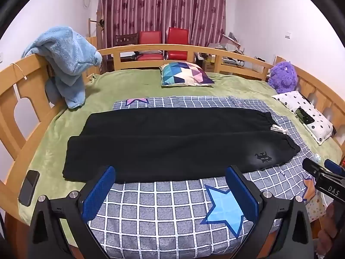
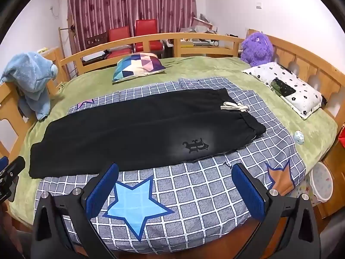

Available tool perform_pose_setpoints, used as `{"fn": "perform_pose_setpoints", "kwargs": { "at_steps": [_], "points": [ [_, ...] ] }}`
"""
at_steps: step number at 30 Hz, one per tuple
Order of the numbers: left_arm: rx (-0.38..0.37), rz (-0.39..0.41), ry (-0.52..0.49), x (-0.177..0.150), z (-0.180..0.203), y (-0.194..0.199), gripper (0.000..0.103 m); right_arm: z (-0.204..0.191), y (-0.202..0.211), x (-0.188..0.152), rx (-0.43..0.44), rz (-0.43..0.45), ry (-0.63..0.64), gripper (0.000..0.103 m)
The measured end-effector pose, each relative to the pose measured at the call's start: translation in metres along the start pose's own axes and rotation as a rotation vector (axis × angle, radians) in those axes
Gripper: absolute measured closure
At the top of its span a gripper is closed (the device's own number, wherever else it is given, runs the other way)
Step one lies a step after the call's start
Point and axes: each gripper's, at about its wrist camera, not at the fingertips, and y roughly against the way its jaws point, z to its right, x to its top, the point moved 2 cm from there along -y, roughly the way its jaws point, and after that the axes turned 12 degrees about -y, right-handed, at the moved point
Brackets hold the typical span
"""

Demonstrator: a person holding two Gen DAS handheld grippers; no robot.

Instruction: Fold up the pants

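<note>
Black pants (image 1: 172,142) lie flat across a blue checked quilt (image 1: 168,207), leg ends to the left, waistband with a white drawstring (image 1: 279,129) to the right. In the right wrist view the pants (image 2: 133,133) show a dark logo (image 2: 195,145) near the waist. My left gripper (image 1: 170,172) is open and empty just short of the near pant edge. My right gripper (image 2: 174,172) is open and empty, also at the near edge. The right gripper's body shows at the right edge of the left wrist view (image 1: 323,177).
The bed has a green blanket (image 1: 129,84) and wooden rails (image 1: 163,48). A patterned cushion (image 1: 185,74), a purple plush (image 1: 282,77), a flowered pillow (image 1: 306,114), a blue plush (image 1: 66,60) and a phone (image 1: 29,187) lie around the quilt. A small round object (image 2: 298,137) sits right.
</note>
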Motion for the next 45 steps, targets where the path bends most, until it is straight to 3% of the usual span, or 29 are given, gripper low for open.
{"fn": "perform_pose_setpoints", "kwargs": {
  "at_steps": [45],
  "points": [
    [-0.037, -0.015, -0.007, -0.0022, 0.0013, 0.0009, 0.0, -0.0003, 0.0021, -0.0009, -0.023, -0.005, 0.014, 0.0]
  ]
}}
